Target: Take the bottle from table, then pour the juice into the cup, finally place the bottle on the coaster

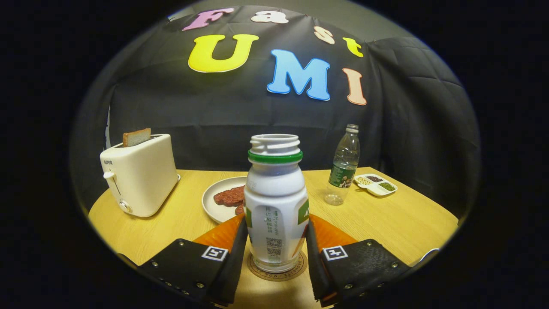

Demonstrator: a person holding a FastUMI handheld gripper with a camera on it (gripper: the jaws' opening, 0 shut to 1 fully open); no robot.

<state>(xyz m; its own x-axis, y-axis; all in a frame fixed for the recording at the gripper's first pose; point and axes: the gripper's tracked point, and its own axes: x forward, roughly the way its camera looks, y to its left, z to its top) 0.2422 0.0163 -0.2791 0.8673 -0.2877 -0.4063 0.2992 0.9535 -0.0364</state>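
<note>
Two fingers of gripper (276,240) flank white bottle (276,201), v. close; contact unclear, can't tell grip. Bottle upright, uncapped, on round coaster (278,269), wooden table (386,219). Toaster (139,174) and plate (216,201) beyond.

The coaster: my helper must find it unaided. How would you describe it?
On the wooden table, look between the gripper fingers, which flank the white bottle with the green neck ring. The coaster is the flat round brown disc under that bottle, unlike the white plate beyond.
</note>
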